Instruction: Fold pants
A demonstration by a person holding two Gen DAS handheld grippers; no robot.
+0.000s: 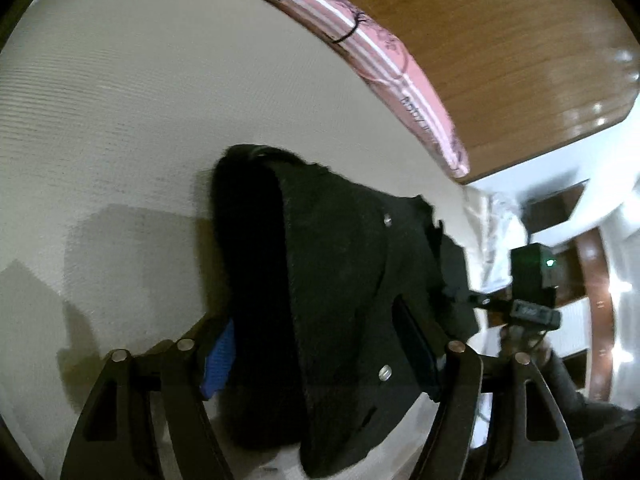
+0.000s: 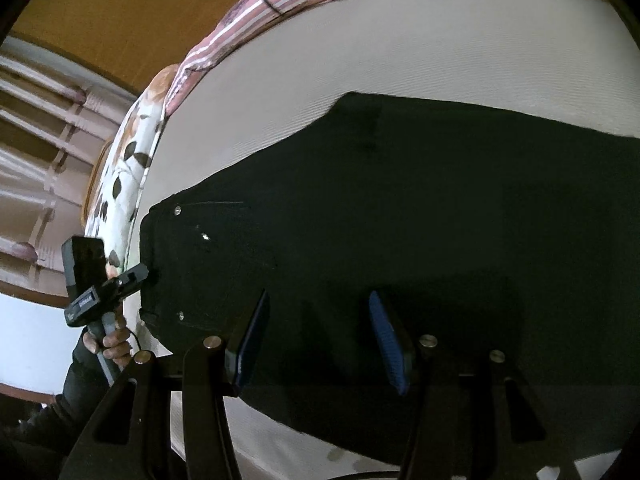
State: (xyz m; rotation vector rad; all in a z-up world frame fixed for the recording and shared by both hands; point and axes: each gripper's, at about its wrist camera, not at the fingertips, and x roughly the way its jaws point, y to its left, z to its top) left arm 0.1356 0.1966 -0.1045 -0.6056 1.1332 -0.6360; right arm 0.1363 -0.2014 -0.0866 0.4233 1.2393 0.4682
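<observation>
Black pants (image 2: 400, 208) lie spread flat on a cream bed sheet (image 2: 400, 60), with the waist and its metal rivets toward the left. In the left wrist view my left gripper (image 1: 316, 320) stands wide at the waist end. A thick fold of the pants (image 1: 320, 264) fills the gap between its fingers, and I cannot see the blue pads (image 1: 218, 360) pressing it. From the right wrist view that left gripper (image 2: 138, 274) is at the waistband edge, held by a hand (image 2: 114, 340). My right gripper (image 2: 320, 296) hovers open over the middle of the pants, with nothing between its pads.
A pink striped blanket (image 1: 380, 52) runs along the far edge of the bed, against a brown wooden surface (image 1: 500, 60). A floral pillow (image 2: 128, 160) lies past the waist end. The cream sheet (image 1: 140, 120) spreads to the left of the pants. A dark sleeve (image 2: 68, 400) is at lower left.
</observation>
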